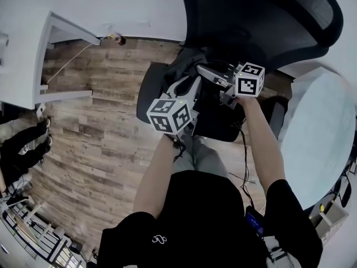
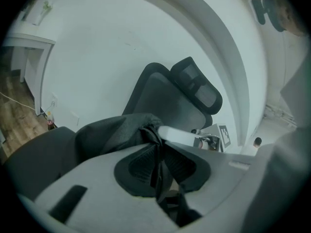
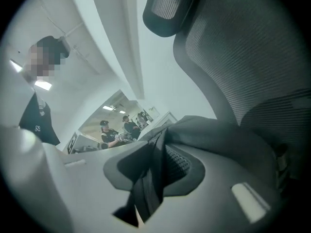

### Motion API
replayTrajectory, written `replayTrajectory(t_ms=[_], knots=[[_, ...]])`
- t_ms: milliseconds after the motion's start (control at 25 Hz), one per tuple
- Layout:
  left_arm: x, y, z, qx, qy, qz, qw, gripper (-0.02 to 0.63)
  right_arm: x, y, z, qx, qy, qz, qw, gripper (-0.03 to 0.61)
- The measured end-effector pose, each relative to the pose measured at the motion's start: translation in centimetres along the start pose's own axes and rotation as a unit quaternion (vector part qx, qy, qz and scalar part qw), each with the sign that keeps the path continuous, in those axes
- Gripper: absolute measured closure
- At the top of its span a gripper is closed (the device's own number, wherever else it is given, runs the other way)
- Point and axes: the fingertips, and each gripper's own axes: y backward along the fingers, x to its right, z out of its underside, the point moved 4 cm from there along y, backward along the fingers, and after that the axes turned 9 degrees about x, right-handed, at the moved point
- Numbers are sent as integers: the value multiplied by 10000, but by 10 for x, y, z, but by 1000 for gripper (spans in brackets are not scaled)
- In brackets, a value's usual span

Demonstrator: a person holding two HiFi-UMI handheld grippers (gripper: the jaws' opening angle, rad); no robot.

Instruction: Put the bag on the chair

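A black office chair stands before me, its mesh back [image 1: 262, 21] upright and its seat [image 1: 148, 94] in front of it. The dark grey bag [image 1: 187, 57] lies bunched on the seat by the backrest. My left gripper [image 1: 195, 84] reaches in from the near side, and my right gripper [image 1: 203, 70] comes across from the right. In the left gripper view the left gripper [image 2: 158, 152] is shut on a black bag strap [image 2: 156, 171], with bag fabric [image 2: 116, 130] just beyond. In the right gripper view the right gripper [image 3: 158, 164] pinches another strap [image 3: 148, 191], with the bag [image 3: 214, 132] close ahead.
Wooden floor [image 1: 106, 133] spreads out to the left of the chair. A white desk [image 1: 56, 49] stands at the far left with a cable running to the wall. A round white table [image 1: 321, 133] sits close on the right. A person's dark shoes [image 1: 28, 144] show at the left edge.
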Motion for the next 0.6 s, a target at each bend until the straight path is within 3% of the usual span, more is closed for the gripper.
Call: replayTrajectory(t_ms=[280,600], knots=[[9,16,7,47,86,-27,9999,529,4,30,-1,-133,618,1272,9899,430],[26,31,25,-40,14,-82,10000,540,-5,54,12,-229,702,1656,9834,431]])
